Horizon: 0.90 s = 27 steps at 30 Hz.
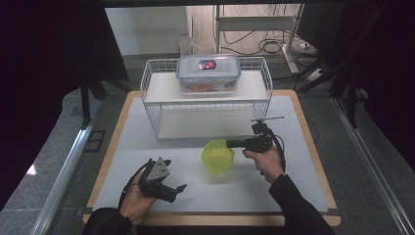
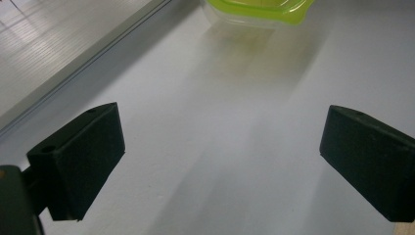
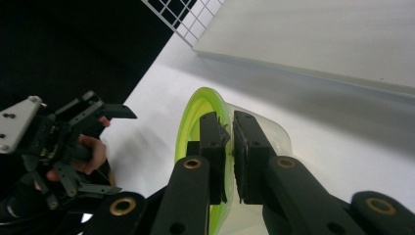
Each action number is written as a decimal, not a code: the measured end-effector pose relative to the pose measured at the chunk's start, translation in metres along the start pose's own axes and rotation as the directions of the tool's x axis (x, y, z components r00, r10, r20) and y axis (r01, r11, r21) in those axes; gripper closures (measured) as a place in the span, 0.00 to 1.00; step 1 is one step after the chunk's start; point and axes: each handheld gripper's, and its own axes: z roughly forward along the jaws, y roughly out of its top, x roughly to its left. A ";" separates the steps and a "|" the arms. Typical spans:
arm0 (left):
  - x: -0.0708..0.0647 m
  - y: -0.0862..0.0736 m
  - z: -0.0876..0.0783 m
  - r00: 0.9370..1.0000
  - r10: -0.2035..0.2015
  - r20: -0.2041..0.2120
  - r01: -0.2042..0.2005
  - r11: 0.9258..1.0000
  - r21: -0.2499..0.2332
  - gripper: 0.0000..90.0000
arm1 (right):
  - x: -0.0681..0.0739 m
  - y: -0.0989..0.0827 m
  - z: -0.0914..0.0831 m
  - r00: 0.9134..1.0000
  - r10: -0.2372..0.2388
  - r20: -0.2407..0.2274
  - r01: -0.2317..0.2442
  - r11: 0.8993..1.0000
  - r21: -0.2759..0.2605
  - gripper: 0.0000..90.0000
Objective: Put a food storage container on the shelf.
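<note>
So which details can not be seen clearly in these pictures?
- Lidded box contents, high view: too small; something red behind frosted walls.
- Green bowl, left gripper view: cut off by the top edge.
- Bowl's inside, right gripper view: hidden by the right gripper, whose jaws pinch the rim.

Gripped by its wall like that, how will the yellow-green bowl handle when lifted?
The yellow-green bowl looks thin, translucent plastic: probably light. The right claw pinches one wall only, so it may tilt or flex. Its smooth wall could slip.
</note>
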 end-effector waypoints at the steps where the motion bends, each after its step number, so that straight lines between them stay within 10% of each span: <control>1: 0.000 0.000 0.000 1.000 -0.001 0.000 0.001 1.000 -0.001 0.03 | 0.000 0.000 0.000 1.000 0.006 -0.006 -0.006 1.000 -0.006 0.94; 13: 0.001 0.000 0.001 1.000 0.000 0.003 0.000 1.000 0.002 0.03 | 0.019 0.022 -0.026 0.996 0.022 -0.086 -0.030 0.995 -0.092 0.94; 27: 0.002 0.000 0.001 1.000 -0.007 0.010 0.007 1.000 -0.004 0.03 | 0.084 0.098 -0.081 0.984 -0.059 -0.171 0.014 0.968 -0.252 0.94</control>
